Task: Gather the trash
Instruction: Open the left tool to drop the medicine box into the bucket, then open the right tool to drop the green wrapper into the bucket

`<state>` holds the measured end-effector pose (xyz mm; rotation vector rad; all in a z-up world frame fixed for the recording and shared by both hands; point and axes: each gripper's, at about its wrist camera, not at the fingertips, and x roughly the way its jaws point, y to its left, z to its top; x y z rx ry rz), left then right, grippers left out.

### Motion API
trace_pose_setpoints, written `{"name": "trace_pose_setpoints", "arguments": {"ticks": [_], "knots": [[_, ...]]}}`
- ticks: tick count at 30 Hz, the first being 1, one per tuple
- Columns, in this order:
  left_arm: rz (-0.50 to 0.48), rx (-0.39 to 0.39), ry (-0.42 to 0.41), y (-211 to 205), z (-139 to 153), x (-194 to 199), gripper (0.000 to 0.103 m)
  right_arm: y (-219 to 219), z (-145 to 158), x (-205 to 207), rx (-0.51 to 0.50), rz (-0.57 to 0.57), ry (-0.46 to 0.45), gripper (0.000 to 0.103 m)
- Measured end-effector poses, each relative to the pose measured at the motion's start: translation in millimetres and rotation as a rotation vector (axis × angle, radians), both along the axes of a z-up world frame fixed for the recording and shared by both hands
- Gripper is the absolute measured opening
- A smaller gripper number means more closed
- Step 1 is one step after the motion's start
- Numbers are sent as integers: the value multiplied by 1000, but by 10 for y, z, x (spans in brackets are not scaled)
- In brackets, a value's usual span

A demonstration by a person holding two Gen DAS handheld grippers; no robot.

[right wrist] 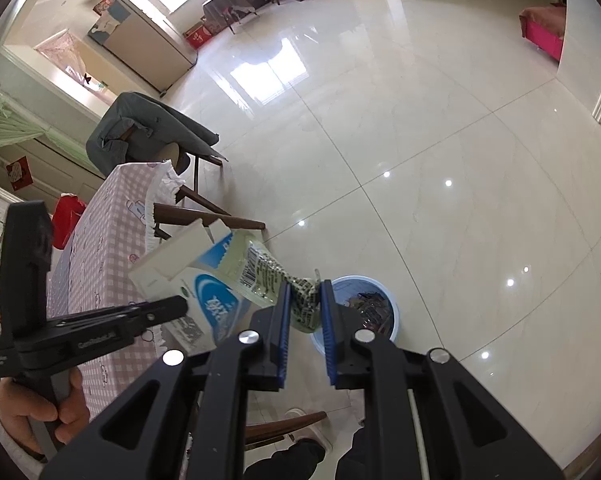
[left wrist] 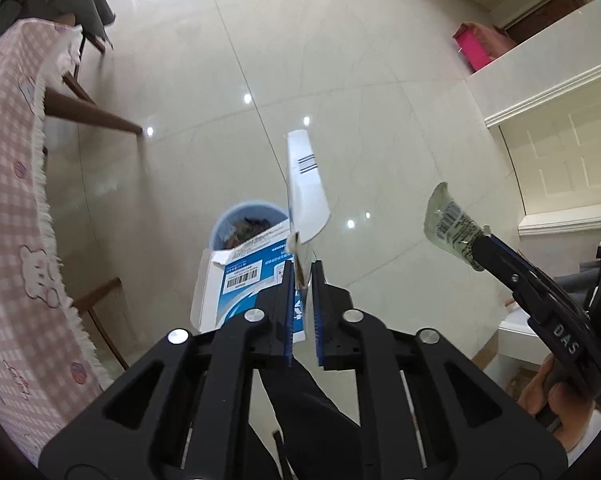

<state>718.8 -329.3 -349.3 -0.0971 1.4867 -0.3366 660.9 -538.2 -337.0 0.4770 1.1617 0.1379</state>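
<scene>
My left gripper (left wrist: 303,270) is shut on a flap of a white and blue cardboard box (left wrist: 244,280), held in the air above the floor. The box also shows in the right wrist view (right wrist: 196,280). My right gripper (right wrist: 305,286) is shut on a crumpled clear plastic wrapper with a barcode (right wrist: 276,276), also seen in the left wrist view (left wrist: 452,228). A light blue trash bin (left wrist: 248,220) with litter inside stands on the floor below both grippers; it shows in the right wrist view (right wrist: 394,320) just past the wrapper.
A table with a pink checked cloth (left wrist: 12,200) stands to the left, with wooden chairs (left wrist: 96,116) beside it. A grey-covered chair (right wrist: 148,132) stands farther off. White cabinets (left wrist: 560,120) line the right. The floor (right wrist: 440,160) is glossy tile.
</scene>
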Motion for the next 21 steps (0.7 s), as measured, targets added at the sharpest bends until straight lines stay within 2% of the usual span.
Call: {"name": "trace_pose_setpoints", "arguments": {"ticks": [1, 3, 5, 6, 14, 21], "knots": [[3, -9, 34, -14, -58, 20, 10, 4, 7, 22, 1, 0, 2, 14], [8, 10, 36, -23, -86, 35, 11, -19, -17, 25, 3, -2, 5, 14], [7, 15, 50, -20, -120, 50, 32, -27, -24, 50, 3, -2, 9, 15], [15, 8, 54, -7, -126, 48, 57, -21, -34, 57, 5, -2, 12, 14], [40, 28, 11, 83, 29, 22, 60, 131, -67, 134, 8, 33, 21, 15], [89, 39, -1, 313, 132, -75, 66, 267, -77, 171, 9, 78, 24, 15]]}}
